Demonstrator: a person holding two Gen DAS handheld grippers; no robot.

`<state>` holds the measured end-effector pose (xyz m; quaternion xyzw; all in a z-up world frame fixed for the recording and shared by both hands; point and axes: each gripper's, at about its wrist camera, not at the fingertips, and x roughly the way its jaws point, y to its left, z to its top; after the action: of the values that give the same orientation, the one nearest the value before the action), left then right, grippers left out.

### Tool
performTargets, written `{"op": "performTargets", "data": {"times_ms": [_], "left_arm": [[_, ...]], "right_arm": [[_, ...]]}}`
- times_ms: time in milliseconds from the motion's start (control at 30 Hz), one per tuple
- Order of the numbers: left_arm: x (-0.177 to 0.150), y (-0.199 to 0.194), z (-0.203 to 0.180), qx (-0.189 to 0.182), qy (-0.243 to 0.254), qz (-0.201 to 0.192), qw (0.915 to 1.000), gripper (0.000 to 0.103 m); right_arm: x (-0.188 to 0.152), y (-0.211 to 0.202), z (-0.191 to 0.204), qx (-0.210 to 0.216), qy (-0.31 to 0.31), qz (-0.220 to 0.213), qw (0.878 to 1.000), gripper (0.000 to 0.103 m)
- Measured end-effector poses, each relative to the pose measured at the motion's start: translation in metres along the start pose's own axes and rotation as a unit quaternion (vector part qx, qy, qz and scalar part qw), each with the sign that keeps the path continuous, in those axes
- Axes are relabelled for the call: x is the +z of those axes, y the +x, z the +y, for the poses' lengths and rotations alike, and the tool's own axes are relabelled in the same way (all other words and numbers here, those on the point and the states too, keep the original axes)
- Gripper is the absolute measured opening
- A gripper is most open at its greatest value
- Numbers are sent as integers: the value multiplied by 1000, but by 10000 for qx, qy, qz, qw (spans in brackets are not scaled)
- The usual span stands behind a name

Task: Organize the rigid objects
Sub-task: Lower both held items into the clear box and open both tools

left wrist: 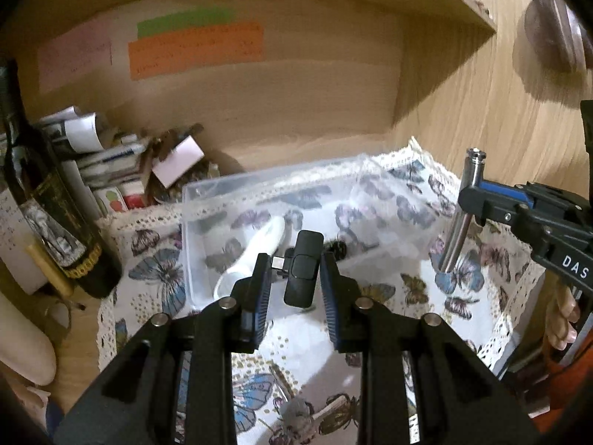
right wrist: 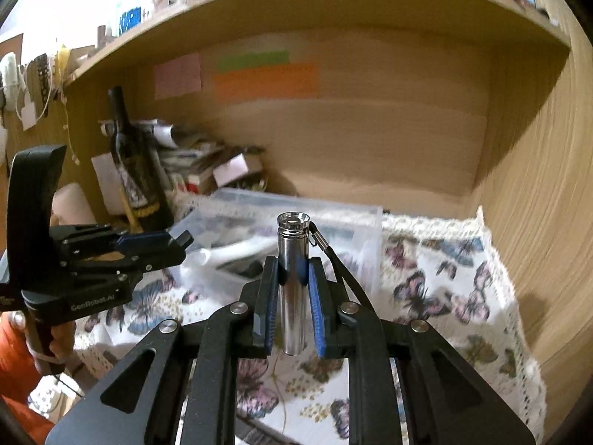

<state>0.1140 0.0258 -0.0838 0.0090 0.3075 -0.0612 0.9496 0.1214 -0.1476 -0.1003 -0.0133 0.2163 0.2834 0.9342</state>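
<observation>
Bin (left wrist: 192, 200) of clear plastic just ahead of both claws, left claw (left wrist: 295, 278) released around a black dongle (left wrist: 301, 270), right claw (right wrist: 292, 289) clenched on a steel tube (right wrist: 292, 282), best lowered upright inside before release.

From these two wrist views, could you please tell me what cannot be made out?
- Writing on the orange paper note: motion-blurred in both views.
- Small dark thing in the clear plastic box: half hidden behind the black clip-on device, left view.
- Silver metal cylinder's strap end: hidden behind the right gripper.
</observation>
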Motion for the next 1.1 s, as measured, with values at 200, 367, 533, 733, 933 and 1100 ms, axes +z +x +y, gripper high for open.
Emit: {"op": "performTargets", "data": {"times_ms": [200,367,533,733,933,1100], "left_arm": [[19,-9,0,-14,-75,-310,9995,26],[33,-9,2,-13,-82,-483,9988,26],[40,12,4,-29,-126,-349,9993,26],[36,48,18,-42,-255,119,9996,26],[23,77,25,-72,-312,573,9978,26],[17,92,28,-76,-331,760,9965,26]], "right_arm": [[24,3,-3,-120,-61,-291,9995,14],[40,11,-4,-162,-131,-392,9990,14],[41,36,-3,-245,-248,-188,9992,14],[29,73,-11,-436,-277,307,9982,14],[21,101,-23,-706,-282,683,9948,15],[23,115,-17,-720,-429,789,9934,15]]}}
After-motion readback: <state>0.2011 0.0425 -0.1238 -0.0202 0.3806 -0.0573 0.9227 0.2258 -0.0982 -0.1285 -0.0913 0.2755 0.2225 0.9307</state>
